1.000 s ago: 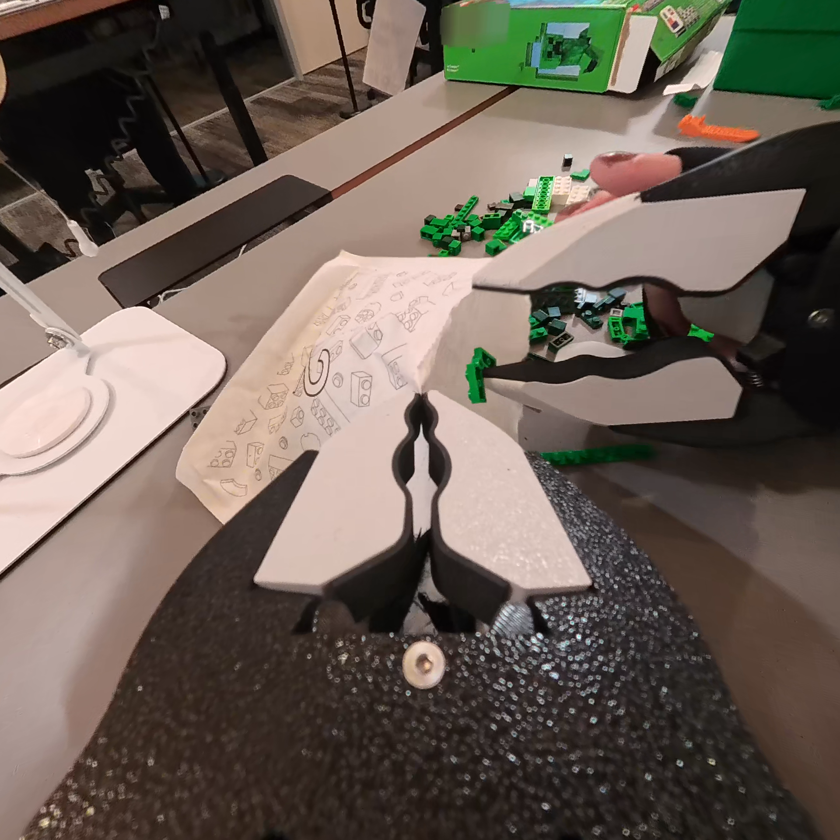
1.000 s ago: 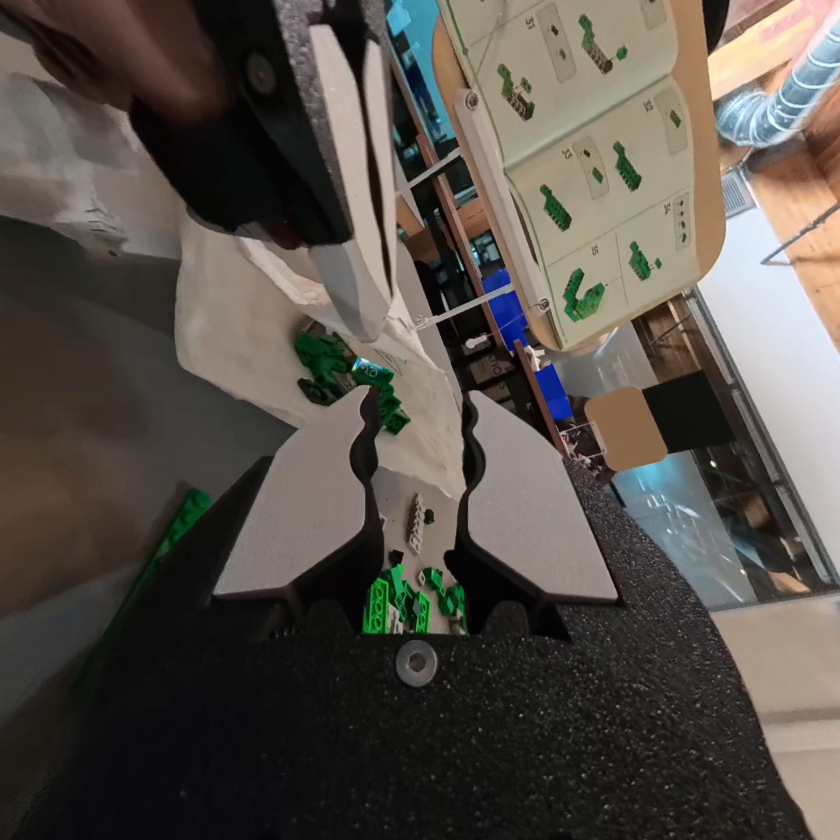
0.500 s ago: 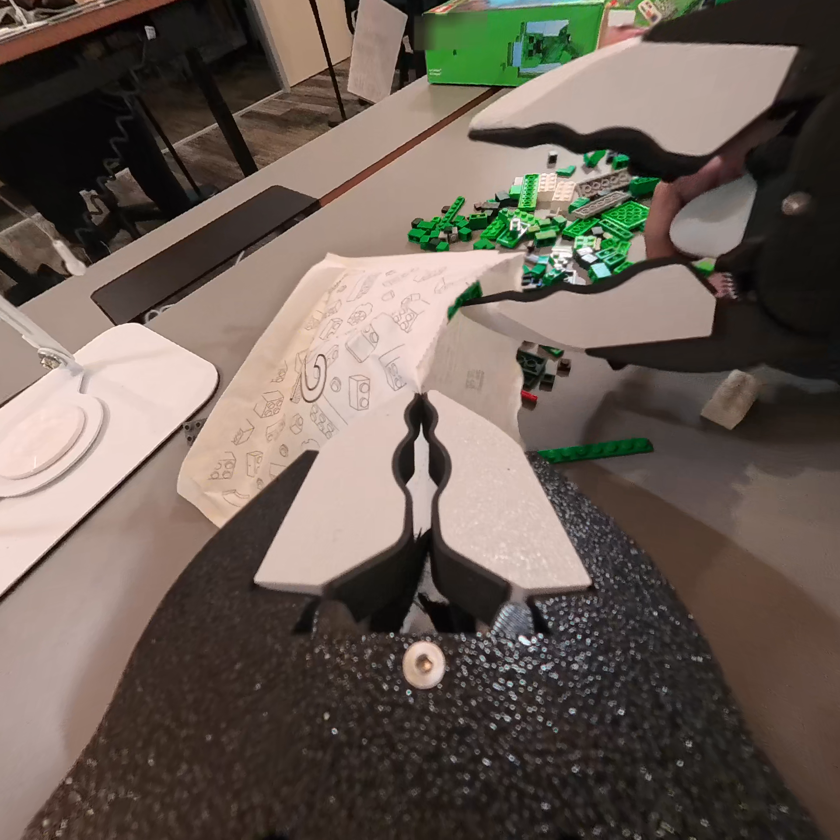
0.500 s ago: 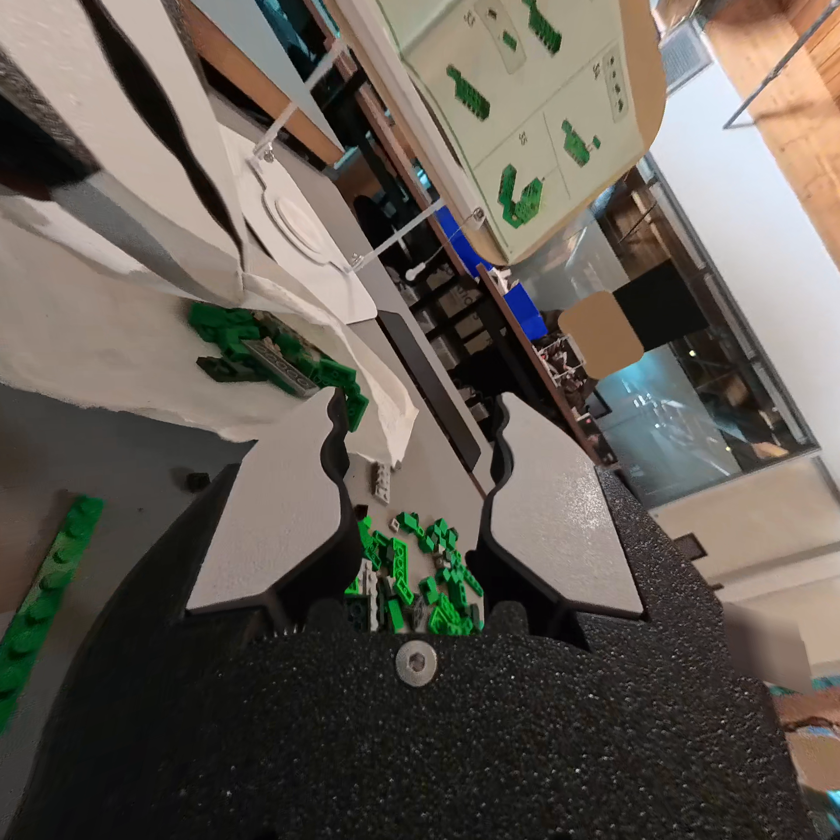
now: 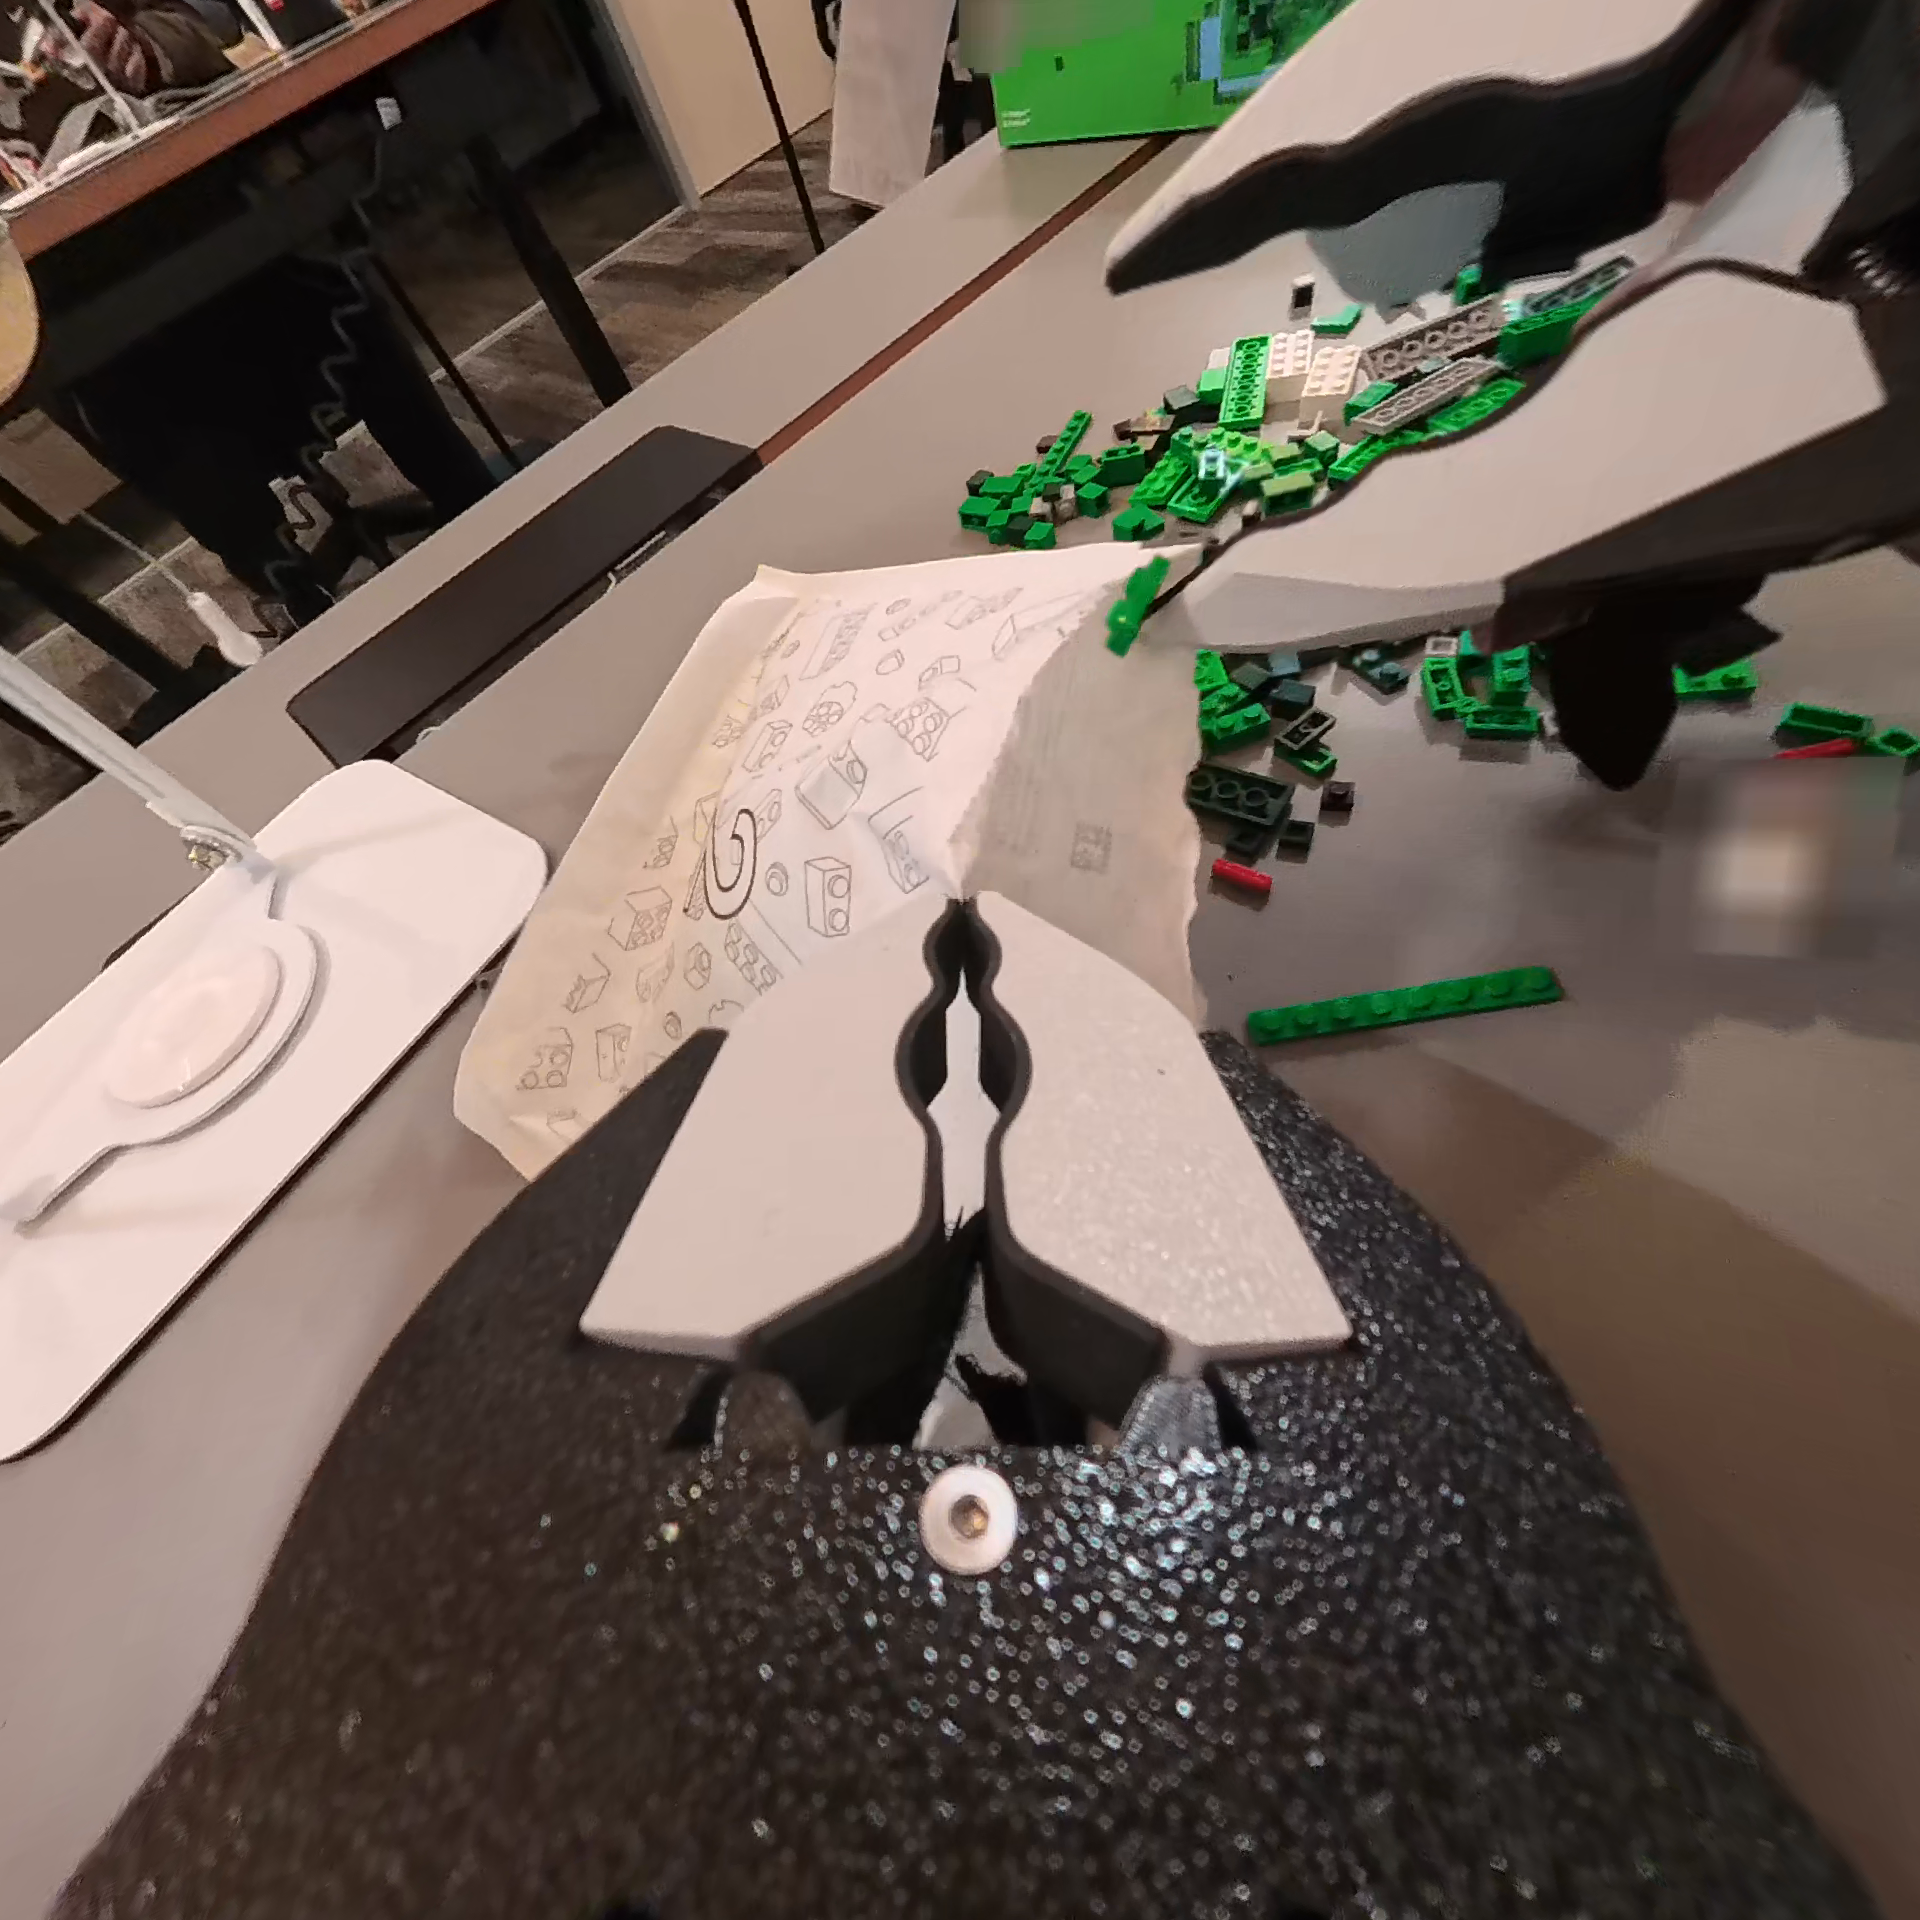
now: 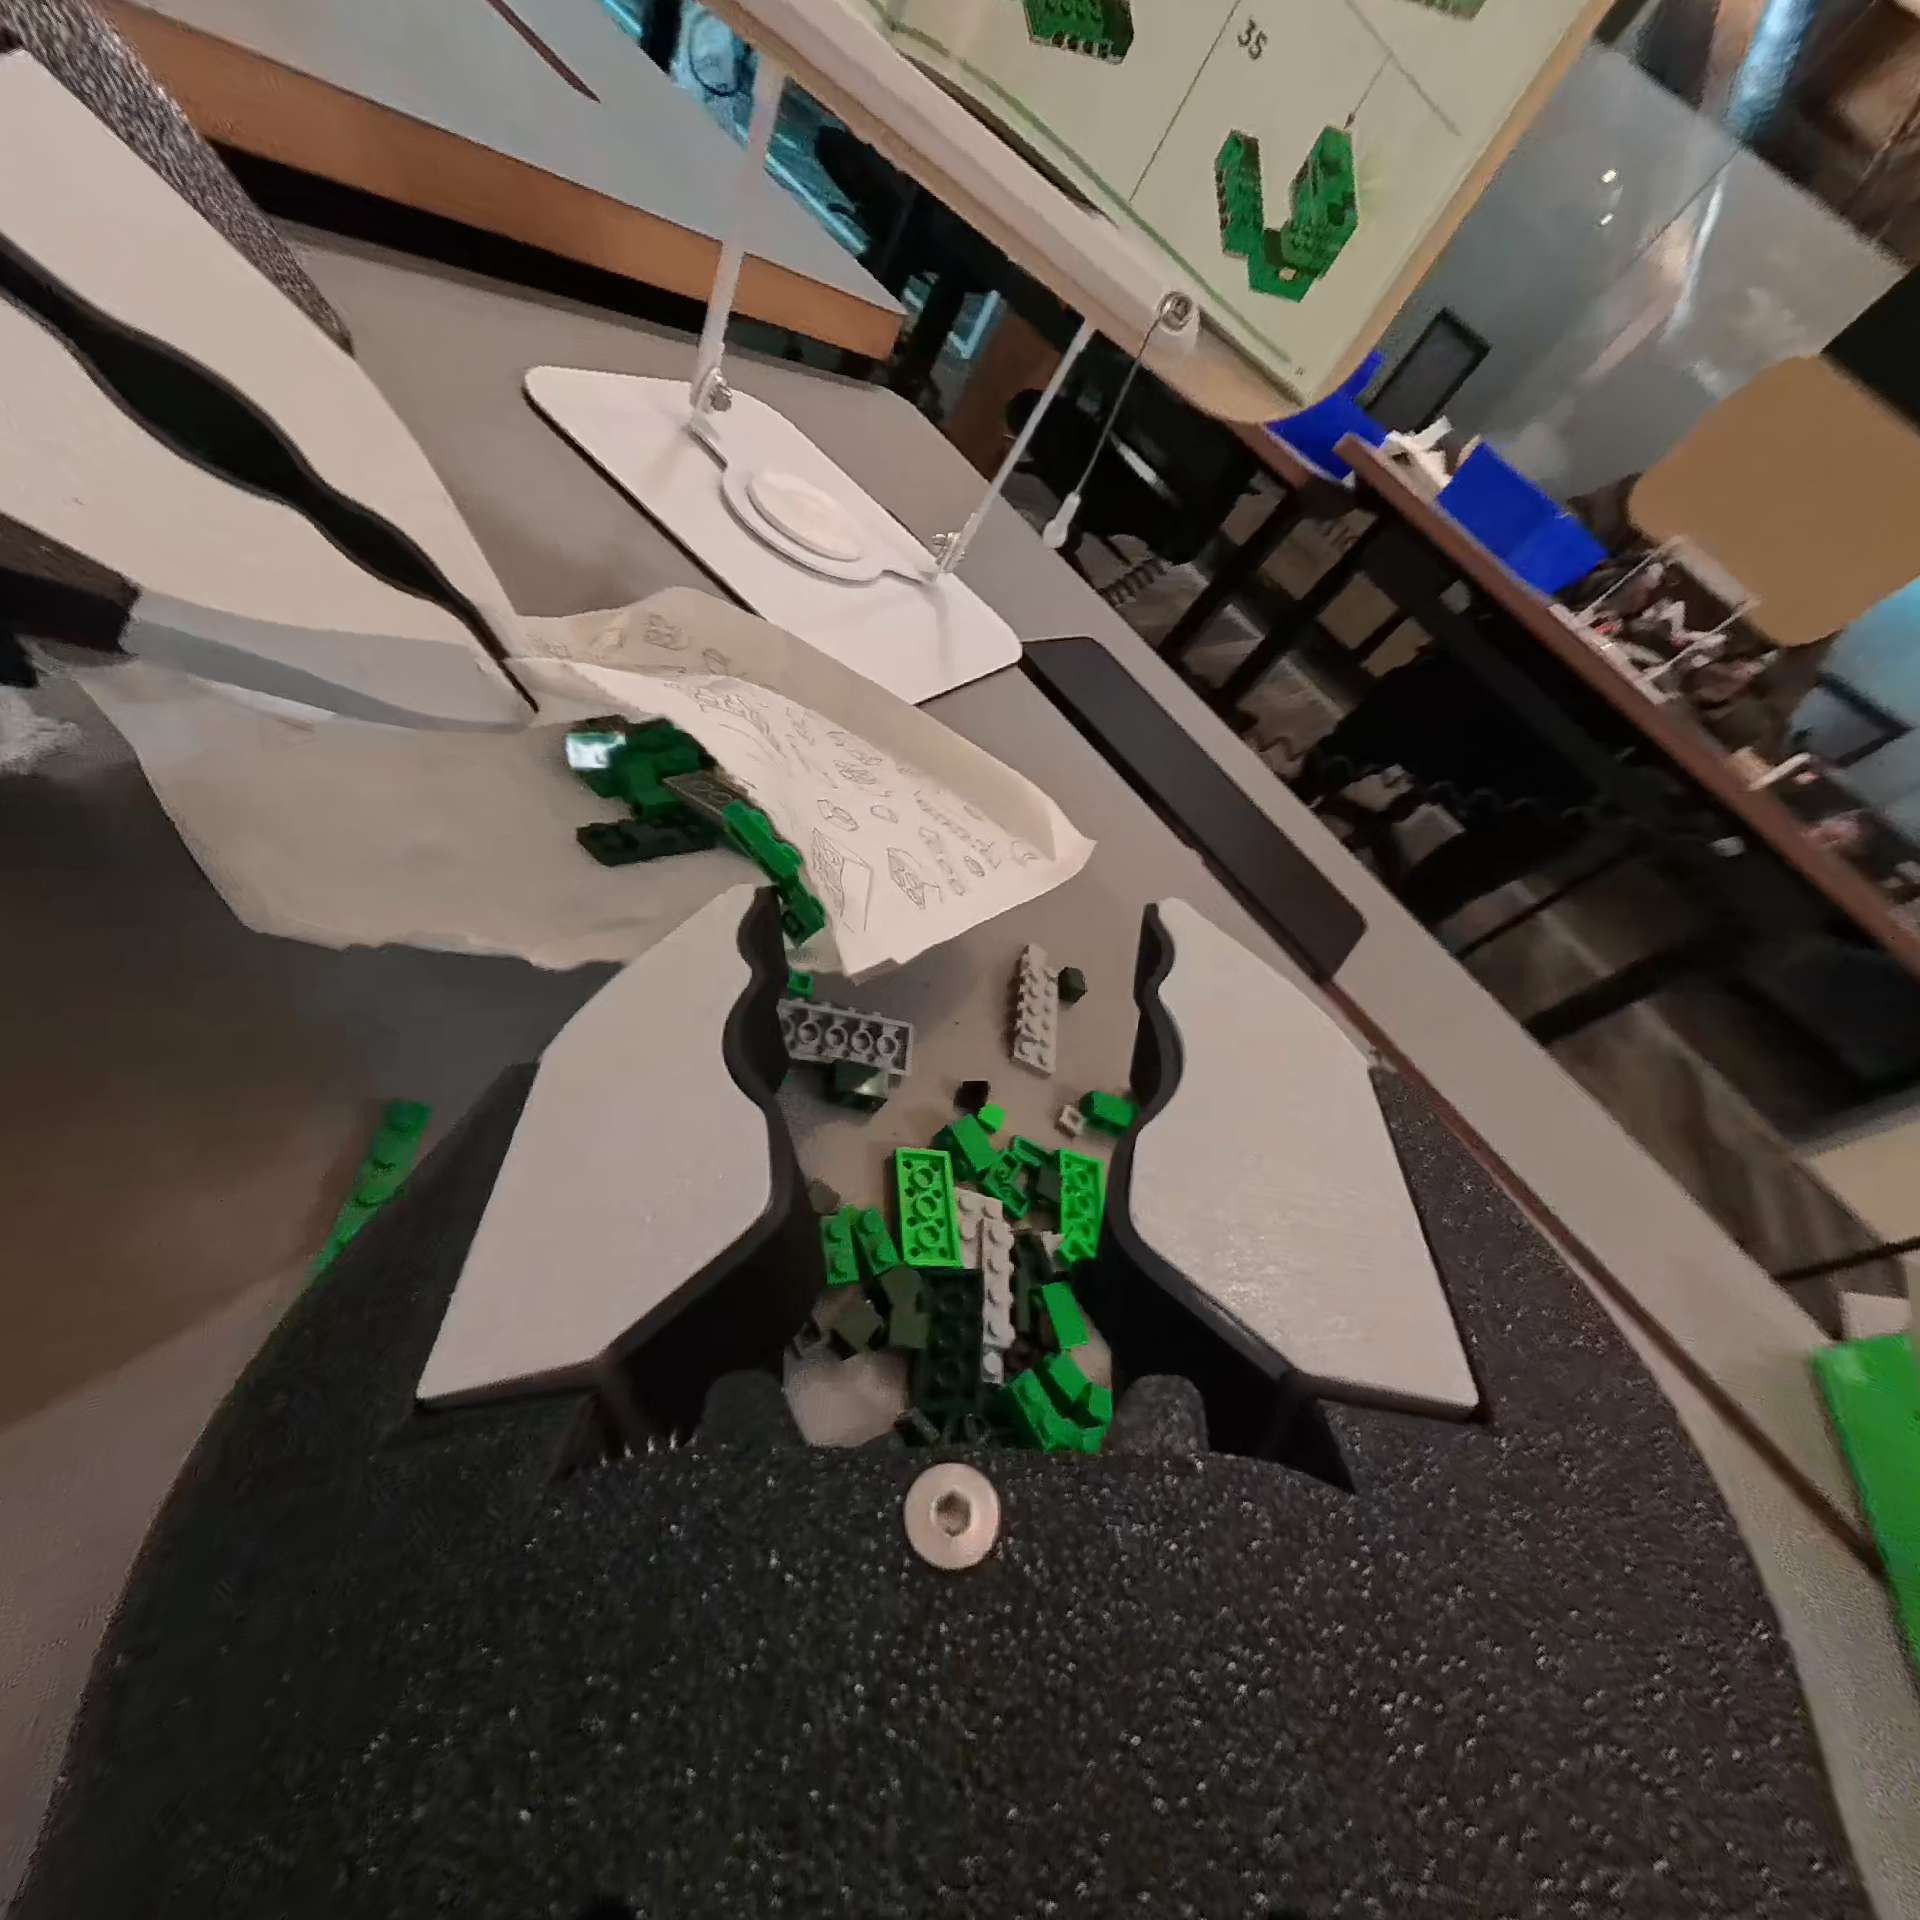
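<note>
white paper bag printed with black brick outlines (image 5: 831, 831), torn open along its right side, is pinched at its near edge between the closed fingers of the left gripper (image 5: 964, 914) and lifted off the grey tabletop (image 5: 1558, 1195). the right gripper (image 6: 951, 997), jaws apart and holding nothing, hovers over a loose heap of green, grey and white toy bricks (image 6: 977, 1247) spread on the table; in the left wrist view its lower finger (image 5: 1538, 520) lies just beside the bag's far right corner, where a small green brick (image 5: 1135, 613) shows at the torn edge. dark green bricks (image 6: 675, 790) sit inside the bag's open mouth. a long green studded plate (image 5: 1403, 1003) lies flat on the table to the right of the bag. a white rounded stand base (image 5: 239, 997) rests to the left of the bag, carrying an open instruction booklet (image 6: 1195, 135) above. a green cardboard box (image 5: 1091, 73) stands at the far side.
</note>
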The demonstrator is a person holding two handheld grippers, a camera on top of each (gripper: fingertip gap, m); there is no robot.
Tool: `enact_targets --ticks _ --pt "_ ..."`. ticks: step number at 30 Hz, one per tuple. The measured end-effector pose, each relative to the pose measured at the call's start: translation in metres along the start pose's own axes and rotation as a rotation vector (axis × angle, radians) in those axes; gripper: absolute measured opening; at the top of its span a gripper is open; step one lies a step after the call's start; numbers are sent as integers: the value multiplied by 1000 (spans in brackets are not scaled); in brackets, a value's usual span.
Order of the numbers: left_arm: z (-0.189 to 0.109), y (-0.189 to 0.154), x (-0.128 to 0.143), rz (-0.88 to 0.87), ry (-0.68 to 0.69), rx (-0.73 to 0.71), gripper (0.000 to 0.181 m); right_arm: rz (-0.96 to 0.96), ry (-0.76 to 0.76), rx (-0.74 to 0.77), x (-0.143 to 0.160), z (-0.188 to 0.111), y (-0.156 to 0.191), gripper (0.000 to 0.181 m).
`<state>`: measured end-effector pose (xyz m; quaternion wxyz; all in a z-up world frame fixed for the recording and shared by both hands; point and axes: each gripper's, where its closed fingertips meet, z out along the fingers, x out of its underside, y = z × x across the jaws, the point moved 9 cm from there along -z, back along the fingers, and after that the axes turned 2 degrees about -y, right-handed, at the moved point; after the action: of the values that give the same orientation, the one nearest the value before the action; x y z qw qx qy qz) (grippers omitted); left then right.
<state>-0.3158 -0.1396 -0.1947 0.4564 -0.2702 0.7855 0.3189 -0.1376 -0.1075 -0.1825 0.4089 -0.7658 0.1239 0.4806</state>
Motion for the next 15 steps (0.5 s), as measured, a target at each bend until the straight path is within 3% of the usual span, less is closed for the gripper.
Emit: enact_targets --ticks 10,15 --pt "1 -12 -4 76 -23 10 0 64 73 -80 11 11 8 66" --pt "-3 1 -1 33 -13 -95 0 74 -20 -75 4 1 -1 63"
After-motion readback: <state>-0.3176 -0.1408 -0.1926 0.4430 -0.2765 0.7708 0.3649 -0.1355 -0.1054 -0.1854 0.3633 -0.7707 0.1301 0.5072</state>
